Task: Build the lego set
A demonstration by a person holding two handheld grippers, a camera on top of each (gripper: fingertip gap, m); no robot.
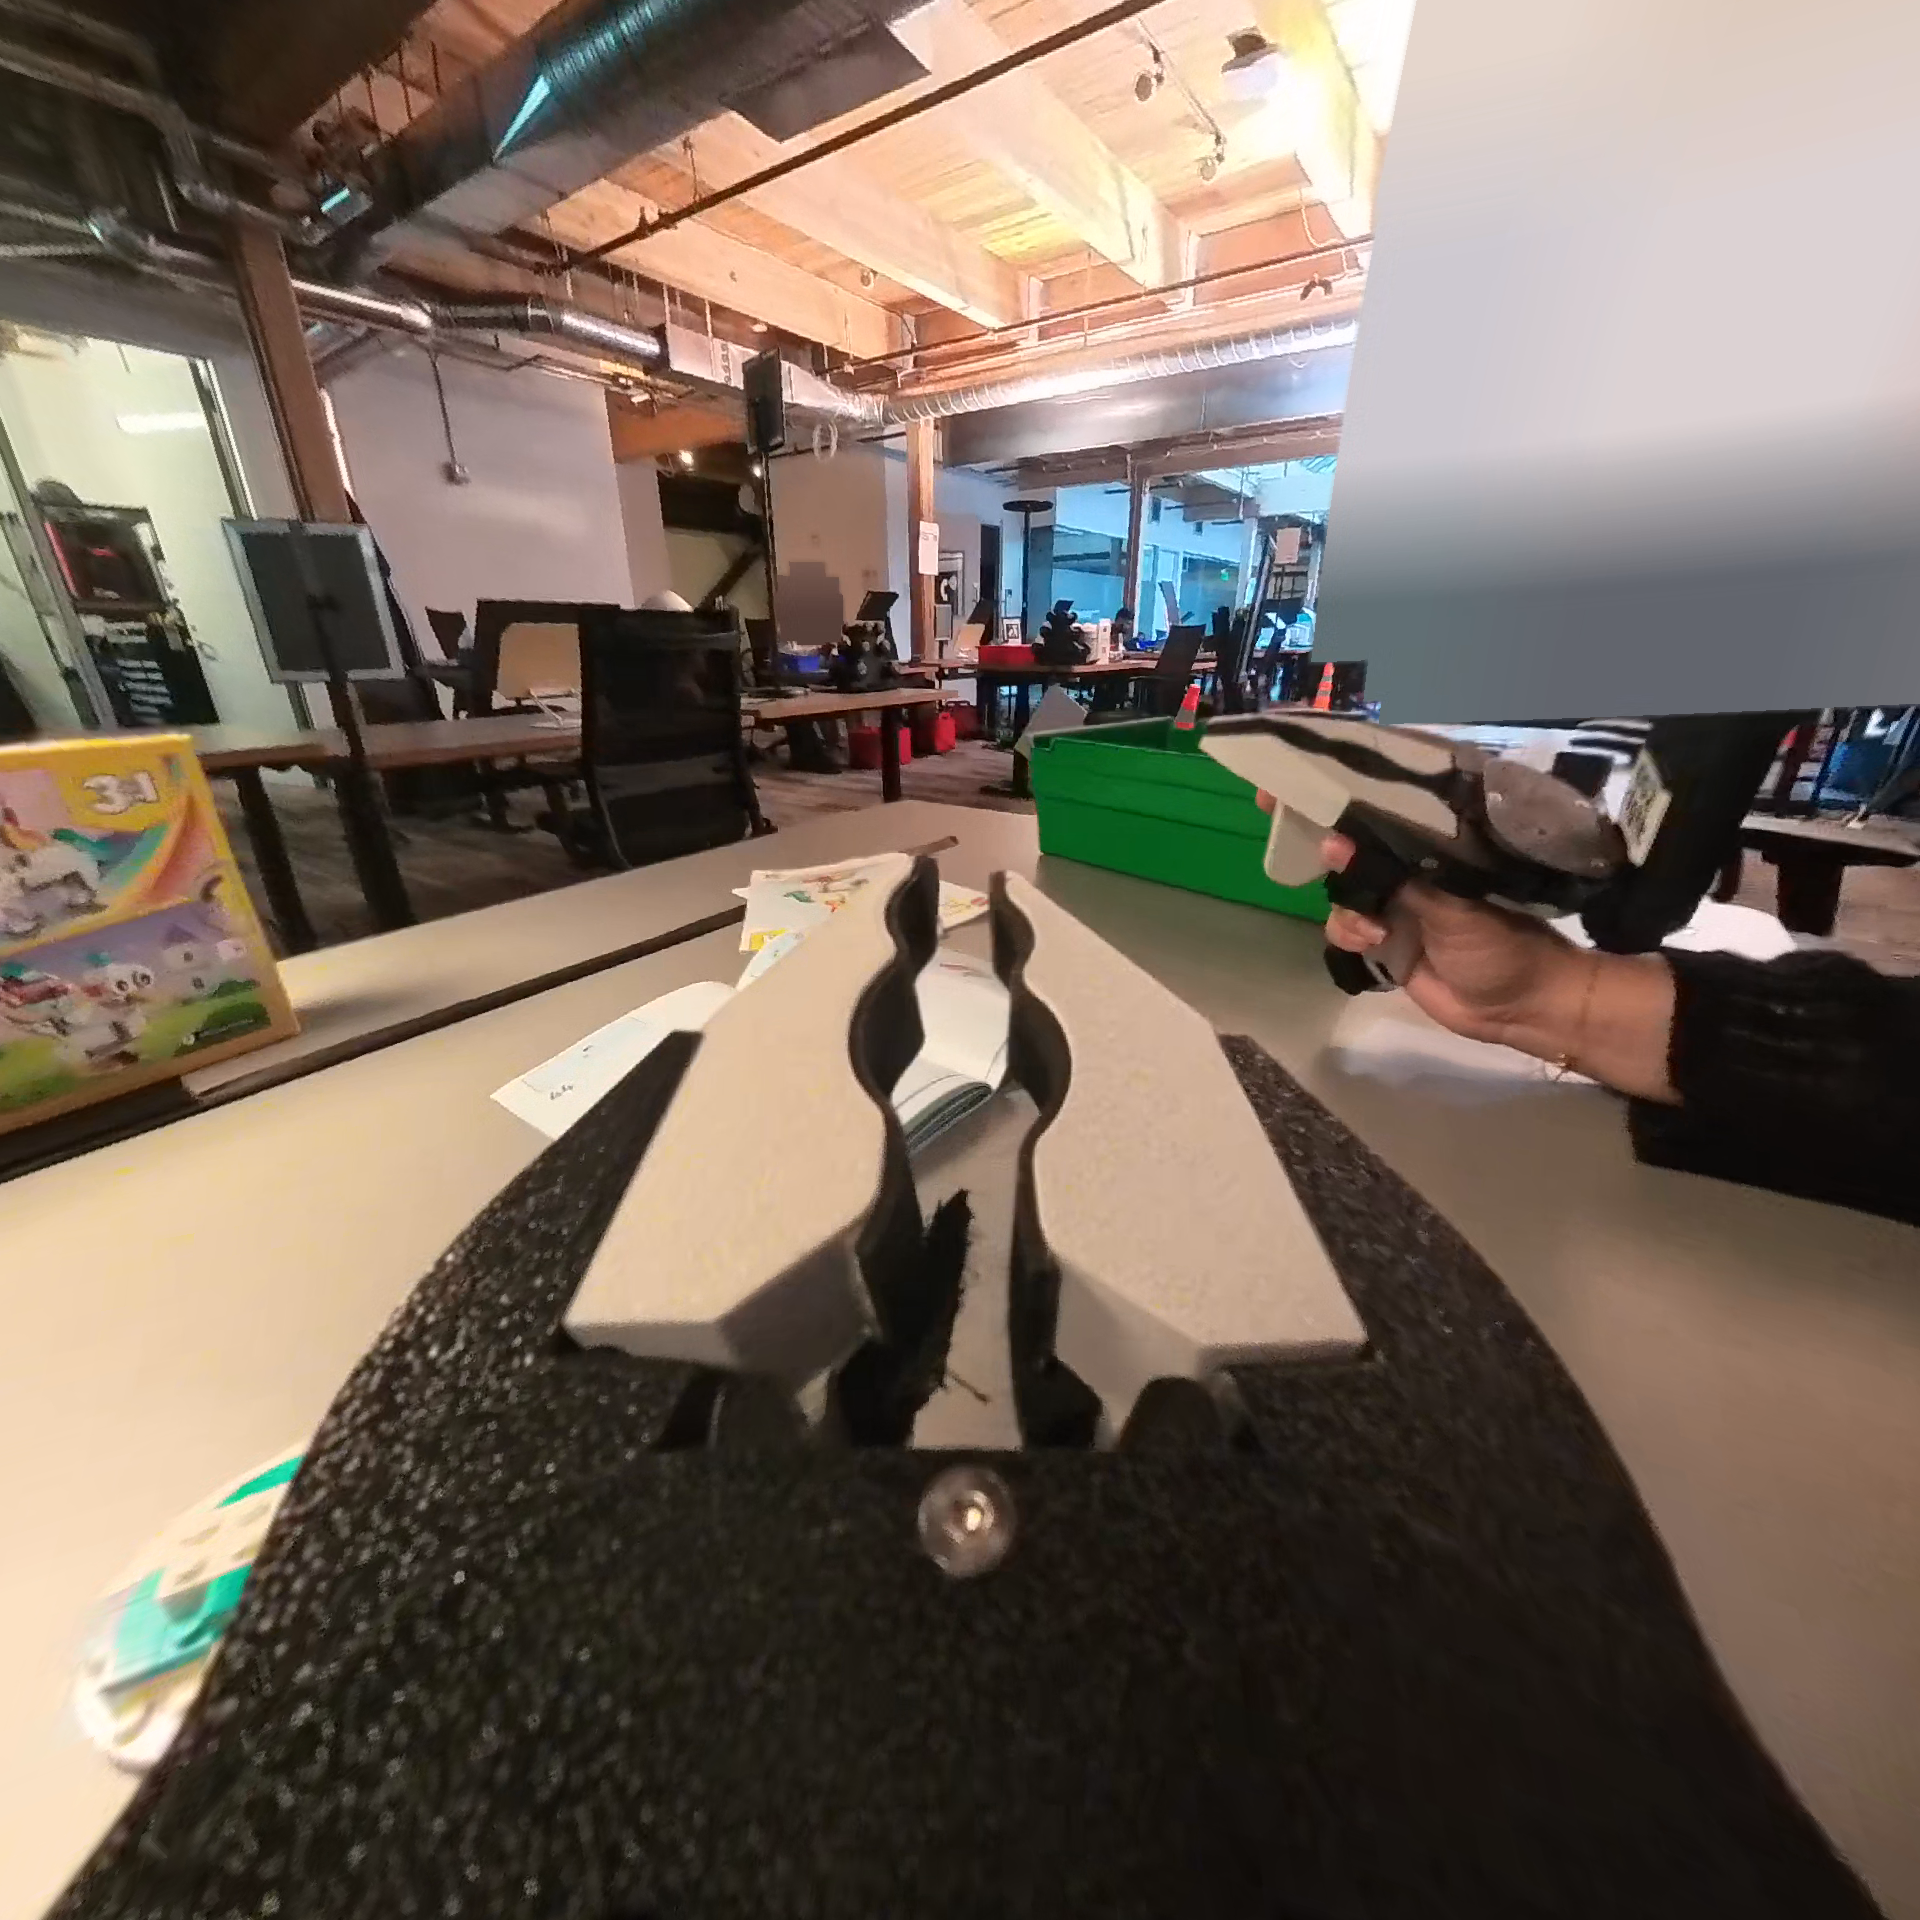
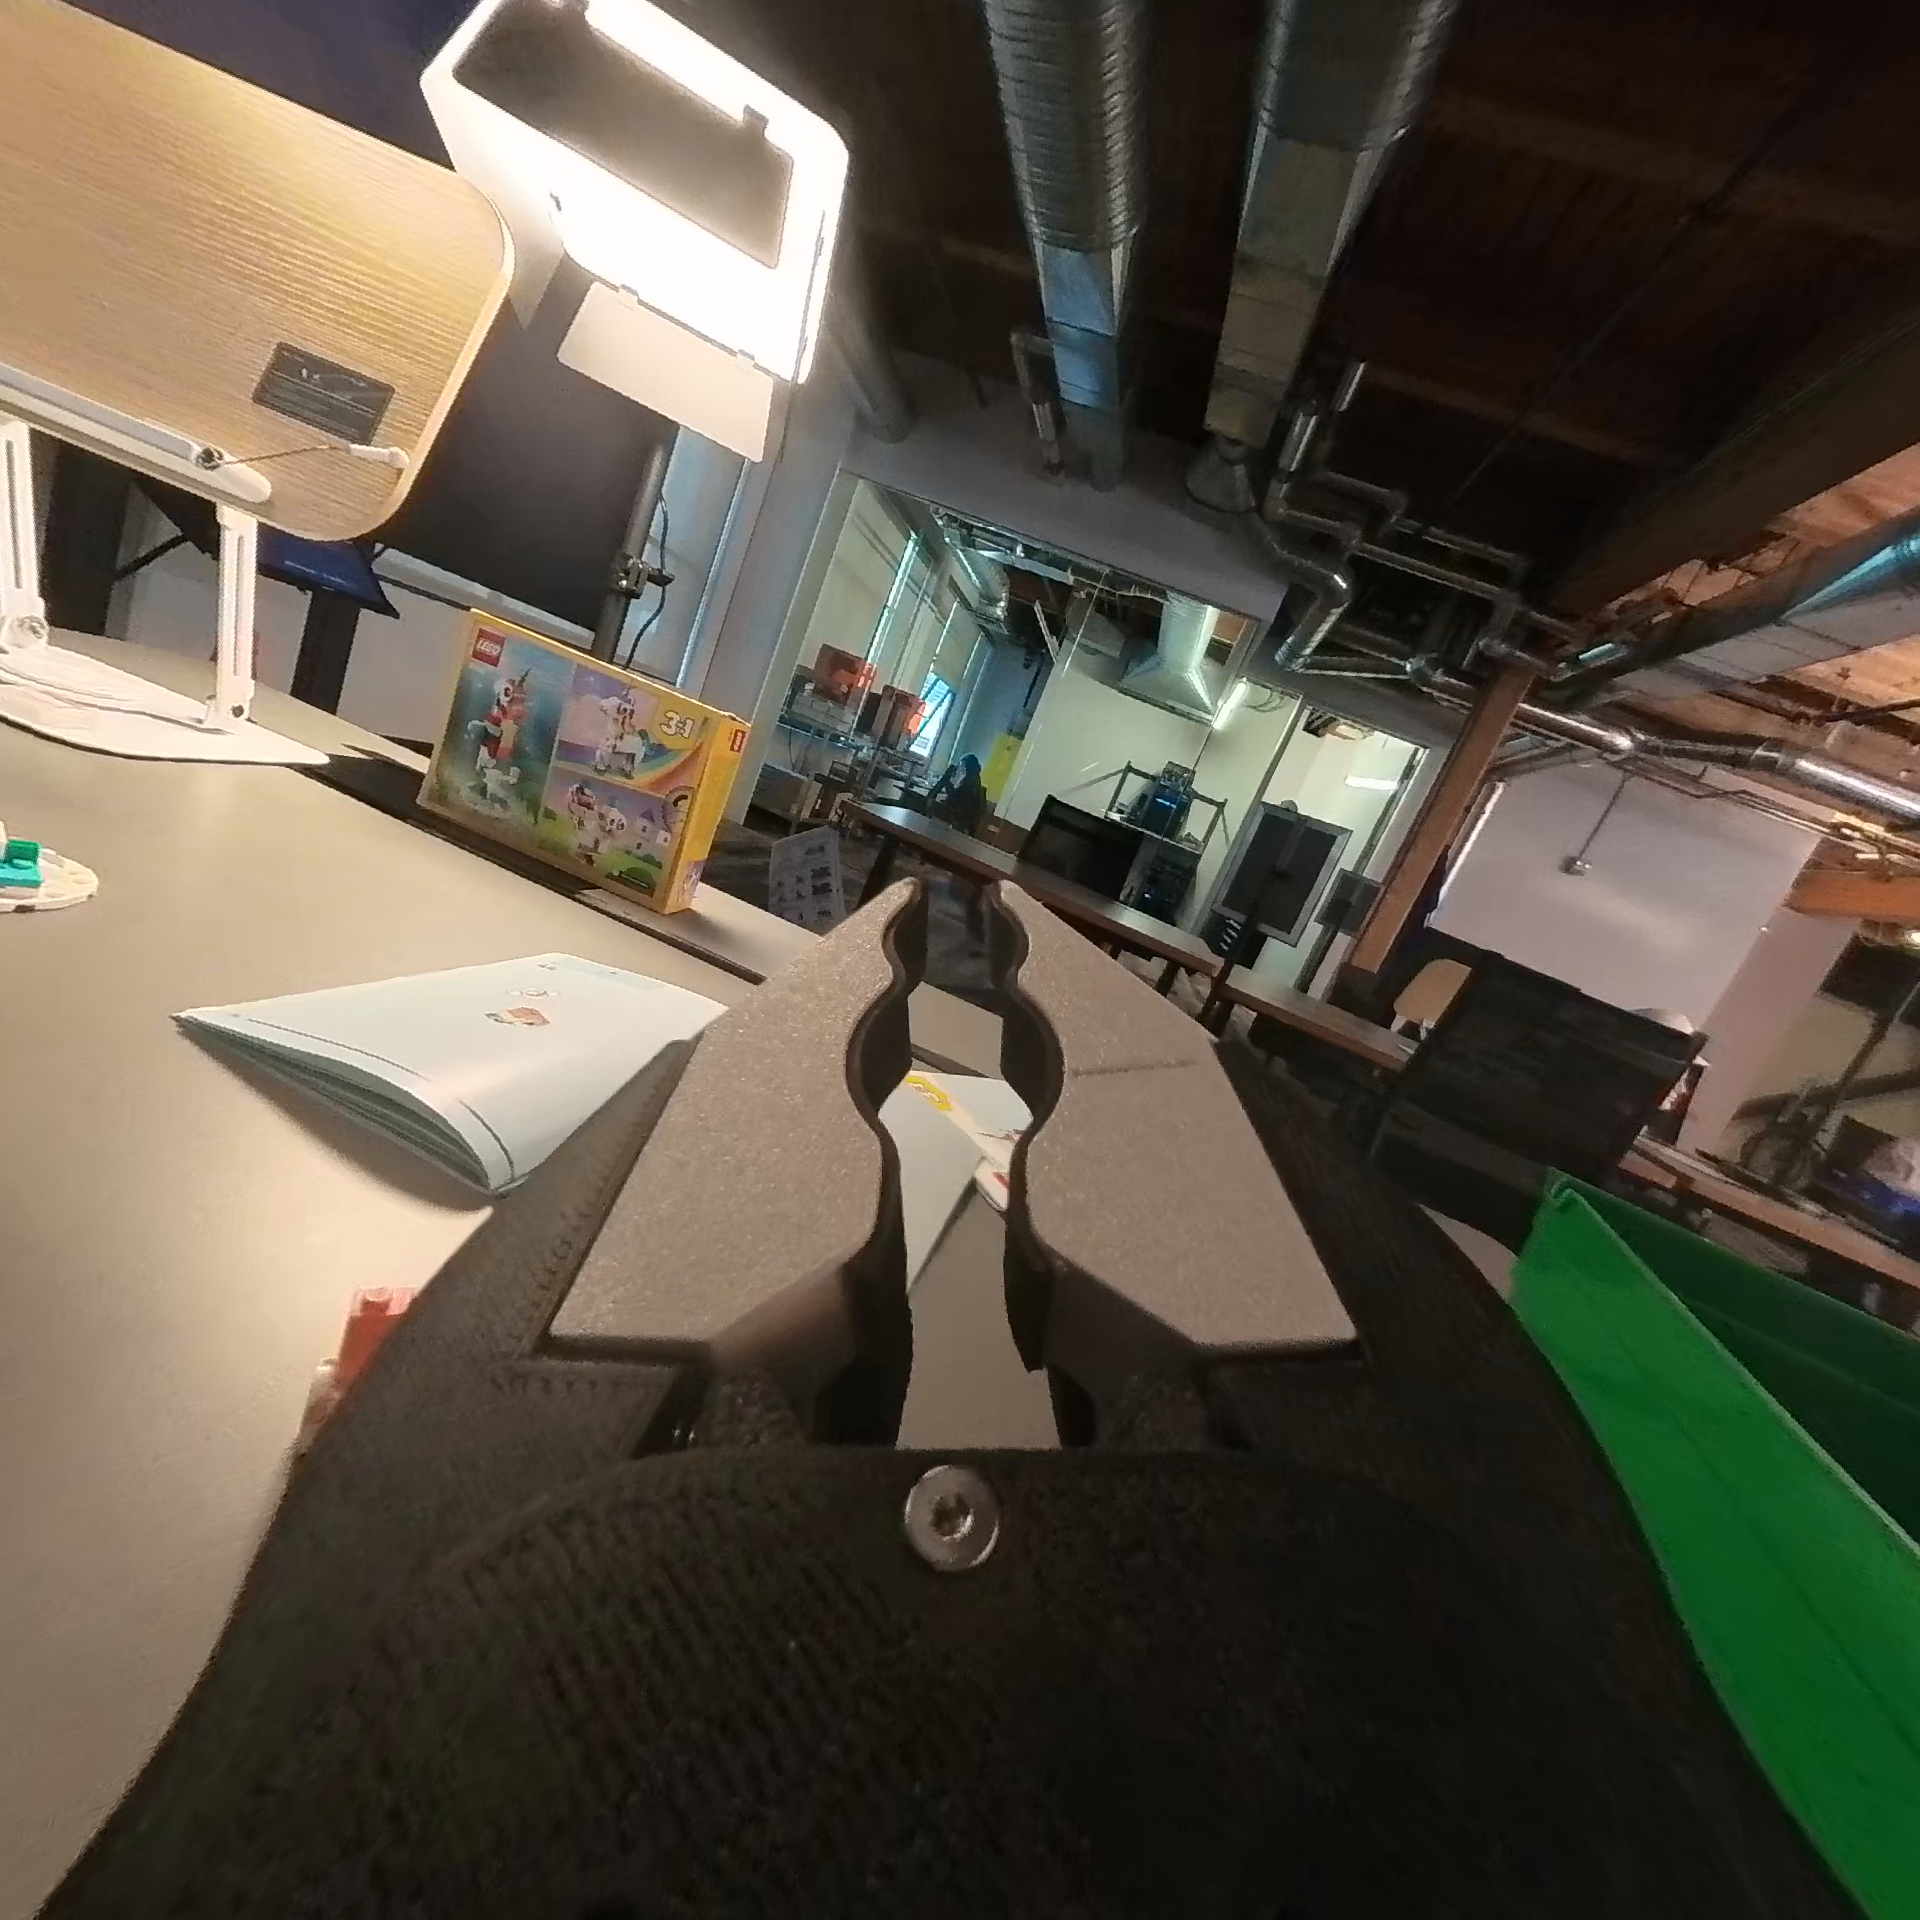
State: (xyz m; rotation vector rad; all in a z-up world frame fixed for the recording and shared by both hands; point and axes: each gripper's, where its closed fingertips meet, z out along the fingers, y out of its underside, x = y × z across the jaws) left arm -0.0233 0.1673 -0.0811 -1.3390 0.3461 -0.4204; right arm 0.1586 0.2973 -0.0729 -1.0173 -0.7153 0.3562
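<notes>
Left gripper (image 1: 961,883): nearest item in the left wrist view, low over the grey table (image 1: 260,1299); fingers slightly parted, nothing between them.

Right gripper (image 2: 961,904): low over the same table, tilted upward; fingers slightly parted, empty. In the left wrist view it appears farther off, held by a hand (image 1: 1455,935) near the green bin (image 1: 1143,821).

Partial lego build (image 2: 26,868): white round plate carrying teal pieces, at the table's left edge in the right wrist view; blurred, so the piece count cannot be told. One loose red brick (image 2: 376,1320) lies just beside the right gripper.

Instruction booklet (image 2: 436,1049): pale blue, closed, lying flat mid-table; further leaflets (image 1: 821,904) lie beyond it.

Lego box (image 2: 587,790): yellow, standing upright at the far table edge.

Status, judged: early stage. Only a small base assembly exists; most bricks are presumably in the bin, whose contents are not visible.
</notes>
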